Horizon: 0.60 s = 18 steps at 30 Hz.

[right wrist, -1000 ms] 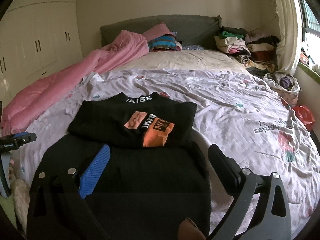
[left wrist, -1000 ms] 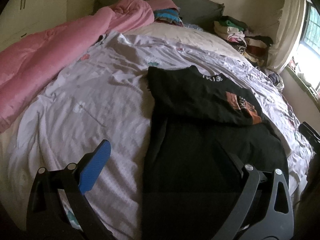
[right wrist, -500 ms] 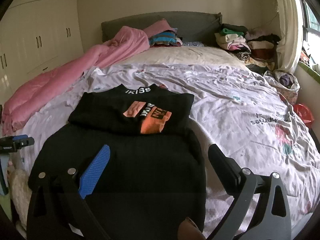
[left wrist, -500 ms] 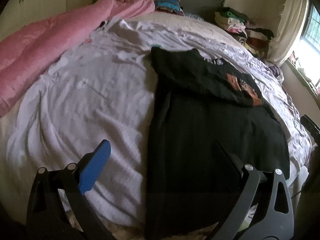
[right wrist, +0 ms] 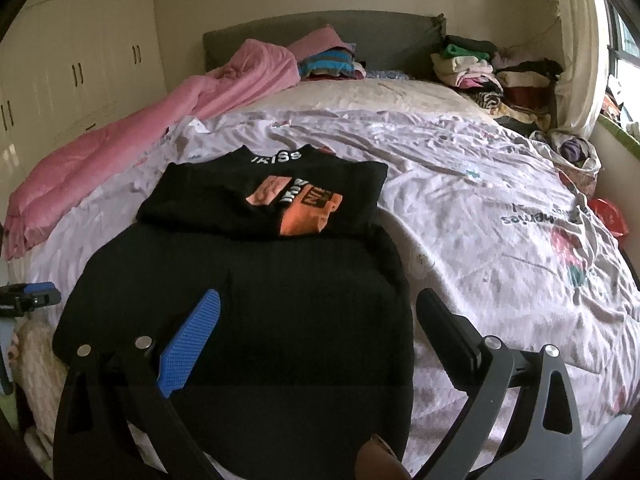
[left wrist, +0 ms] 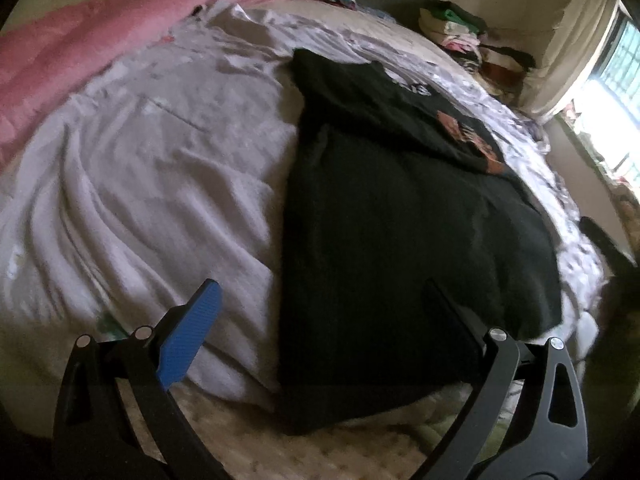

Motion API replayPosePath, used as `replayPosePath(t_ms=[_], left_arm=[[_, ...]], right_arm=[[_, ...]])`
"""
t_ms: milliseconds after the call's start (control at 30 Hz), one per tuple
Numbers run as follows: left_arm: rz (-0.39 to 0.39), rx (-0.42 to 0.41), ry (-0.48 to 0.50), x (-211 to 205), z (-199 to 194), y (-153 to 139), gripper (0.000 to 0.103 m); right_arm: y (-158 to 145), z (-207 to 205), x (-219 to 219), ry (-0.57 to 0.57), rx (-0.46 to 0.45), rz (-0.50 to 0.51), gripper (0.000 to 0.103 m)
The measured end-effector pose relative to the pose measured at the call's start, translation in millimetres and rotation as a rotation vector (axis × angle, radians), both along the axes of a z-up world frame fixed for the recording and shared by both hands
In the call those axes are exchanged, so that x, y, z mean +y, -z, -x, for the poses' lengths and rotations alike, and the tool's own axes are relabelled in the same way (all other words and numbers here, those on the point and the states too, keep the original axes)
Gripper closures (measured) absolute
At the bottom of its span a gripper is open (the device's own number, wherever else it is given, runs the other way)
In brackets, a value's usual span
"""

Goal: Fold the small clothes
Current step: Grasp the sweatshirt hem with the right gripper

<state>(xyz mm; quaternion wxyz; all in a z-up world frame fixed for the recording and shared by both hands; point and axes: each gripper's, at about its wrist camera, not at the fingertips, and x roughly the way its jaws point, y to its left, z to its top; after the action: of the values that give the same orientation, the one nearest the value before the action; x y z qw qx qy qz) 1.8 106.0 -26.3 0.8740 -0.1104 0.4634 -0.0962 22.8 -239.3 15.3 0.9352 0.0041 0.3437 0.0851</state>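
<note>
Over the last second I have pulled my left tool back and low toward the foot of the bed, so its camera now looks down on the near hem of the black garment and the pale mattress edge below it, where before it saw farther up the lilac sheet. The left view is smeared with motion, so that hand is not settled yet. My right tool has barely shifted; it hangs over the near right part of the same black garment, with the folded black top bearing an orange print lying across the garment's far end. Both tools are released, fingers spread wide, with nothing between them, and neither touches cloth as far as I can tell. The left tool shows at the left edge of the right view, level with the garment's near left corner. I read this as lining up on the two near corners of the hem, so the next fold should carry the lower half up toward the printed top. The pink quilt and the clothes pile by the headboard lie well apart.
</note>
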Motion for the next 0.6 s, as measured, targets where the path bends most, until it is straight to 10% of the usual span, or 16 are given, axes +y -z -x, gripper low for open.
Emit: replayPosePath(t_ms=[600], left_arm=[[0.029,0.099,0.039,-6.6,24.9,39.8,0.052]], right_arm=[[11.4,21.5,-7.3,-0.01,0.041,0.044,0.005]])
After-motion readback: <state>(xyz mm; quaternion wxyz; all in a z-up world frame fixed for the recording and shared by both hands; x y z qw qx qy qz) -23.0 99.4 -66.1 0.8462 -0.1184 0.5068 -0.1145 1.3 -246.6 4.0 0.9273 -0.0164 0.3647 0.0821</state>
